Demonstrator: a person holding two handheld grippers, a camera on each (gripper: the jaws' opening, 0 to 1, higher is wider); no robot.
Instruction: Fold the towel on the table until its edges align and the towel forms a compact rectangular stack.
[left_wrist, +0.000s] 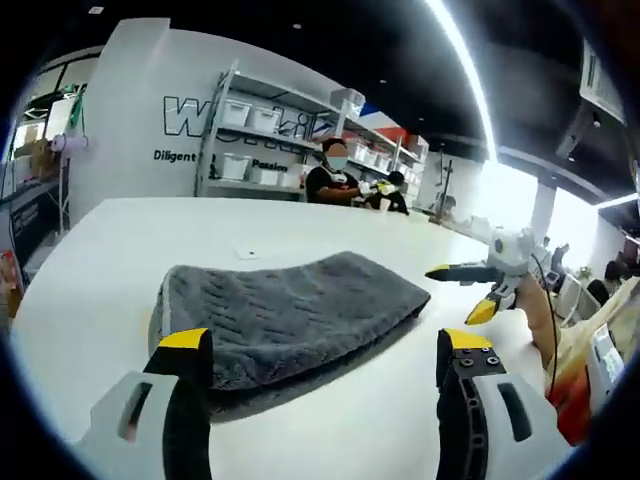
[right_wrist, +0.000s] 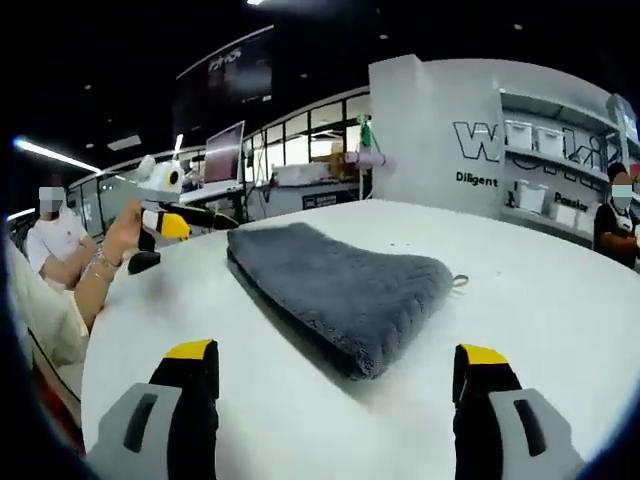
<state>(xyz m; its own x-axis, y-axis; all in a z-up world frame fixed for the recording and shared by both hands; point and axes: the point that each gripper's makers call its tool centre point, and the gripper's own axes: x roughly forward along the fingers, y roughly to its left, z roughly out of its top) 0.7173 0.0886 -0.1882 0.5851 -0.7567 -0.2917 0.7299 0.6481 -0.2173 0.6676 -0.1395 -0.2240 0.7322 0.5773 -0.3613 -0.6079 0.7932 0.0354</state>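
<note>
A grey towel (left_wrist: 290, 310) lies folded into a thick rectangular pad on the white table (left_wrist: 100, 260). My left gripper (left_wrist: 325, 345) hovers just in front of it, open, with nothing between its yellow-tipped jaws. To the towel's right, my right gripper (left_wrist: 458, 291) is held by a hand above the table, open and clear of the cloth. In the right gripper view the towel (right_wrist: 340, 280) lies ahead on the table (right_wrist: 540, 290), a small loop tag at its right edge. My right gripper (right_wrist: 335, 352) is open short of it, and my left gripper (right_wrist: 158, 244) is open at the towel's far left.
Shelves with white bins (left_wrist: 250, 140) and a lettered white wall (right_wrist: 440, 130) stand behind the table. A person (left_wrist: 335, 180) stands at the far side. A seated person (right_wrist: 55, 245) and a monitor (right_wrist: 223, 152) are off the table's left end.
</note>
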